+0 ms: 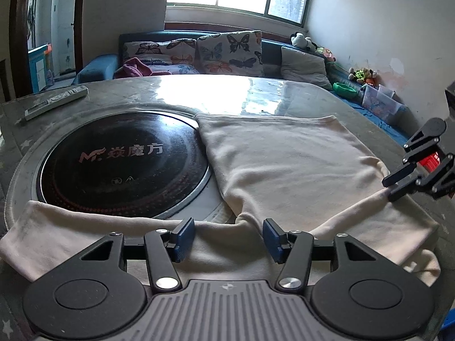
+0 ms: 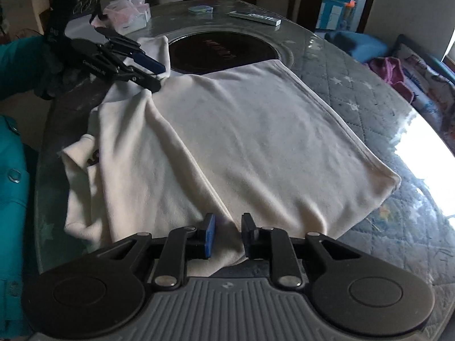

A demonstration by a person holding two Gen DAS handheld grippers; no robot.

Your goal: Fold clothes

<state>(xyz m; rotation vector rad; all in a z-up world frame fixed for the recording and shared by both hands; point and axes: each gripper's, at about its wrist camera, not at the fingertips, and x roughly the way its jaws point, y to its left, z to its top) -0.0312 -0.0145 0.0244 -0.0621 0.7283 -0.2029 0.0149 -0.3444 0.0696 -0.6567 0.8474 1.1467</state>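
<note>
A cream garment (image 1: 284,164) lies spread on the round table, one part flat and a sleeve-like strip along the near edge. My left gripper (image 1: 229,237) hovers open over the bunched middle of that strip, blue pads wide apart. In the right wrist view the left gripper (image 2: 160,76) sits at the garment's (image 2: 241,130) far left corner, held by a gloved hand. My right gripper (image 2: 228,233) has its fingers close together with a ridge of the cloth pinched between them. From the left wrist view, the cloth rises taut to the right gripper (image 1: 388,189).
A black round induction cooktop (image 1: 122,164) is set in the table (image 1: 176,91), partly under the garment. A remote (image 1: 55,101) lies at the far left edge. A tissue pack (image 2: 128,14) stands on the table. A teal sleeve (image 2: 17,65) is at left, a sofa with butterfly cushions (image 1: 227,54) behind.
</note>
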